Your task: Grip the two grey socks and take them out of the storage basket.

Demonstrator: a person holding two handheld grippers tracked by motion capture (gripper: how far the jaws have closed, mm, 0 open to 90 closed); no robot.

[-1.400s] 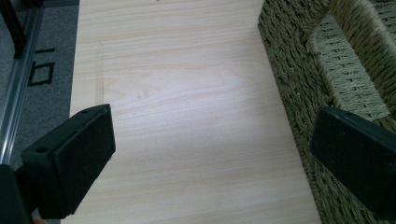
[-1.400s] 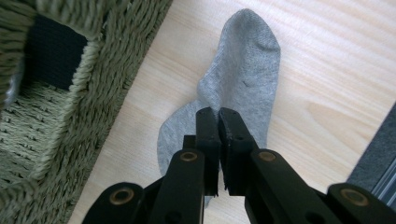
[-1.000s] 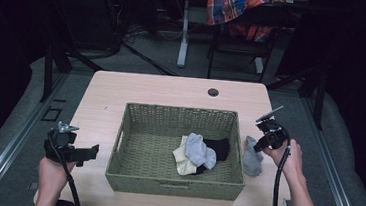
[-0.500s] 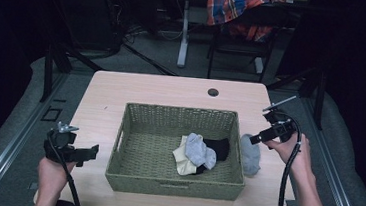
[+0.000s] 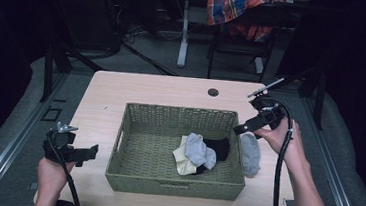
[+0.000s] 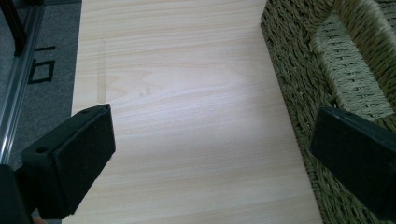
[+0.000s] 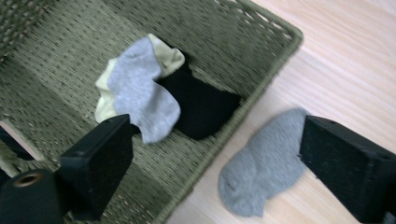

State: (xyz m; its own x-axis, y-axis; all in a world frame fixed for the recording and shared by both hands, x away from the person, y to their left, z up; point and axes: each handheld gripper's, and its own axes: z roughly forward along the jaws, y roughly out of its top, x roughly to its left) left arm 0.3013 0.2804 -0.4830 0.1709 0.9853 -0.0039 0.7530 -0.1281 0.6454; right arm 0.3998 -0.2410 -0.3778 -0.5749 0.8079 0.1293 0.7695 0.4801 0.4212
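Grey sock [image 5: 250, 153] flat beside basket [image 5: 135, 110], long axis along its wall; right tongs [image 5: 241, 129] spread, empty.

From my remote station, I see a pale wooden table [image 5: 162, 88] standing on grey carpeted floor [image 5: 139, 64], with a small dark round grommet [image 5: 213, 92] set near the table's far edge. Beyond it, a red, blue and orange plaid cloth [image 5: 239, 7] hangs over a dark-framed chair [image 5: 211, 55], just beside a white upright desk post [image 5: 184, 33]. A silver metal rail [image 5: 11, 153] runs along the table's left side, near a black square floor marking [image 5: 49, 115].
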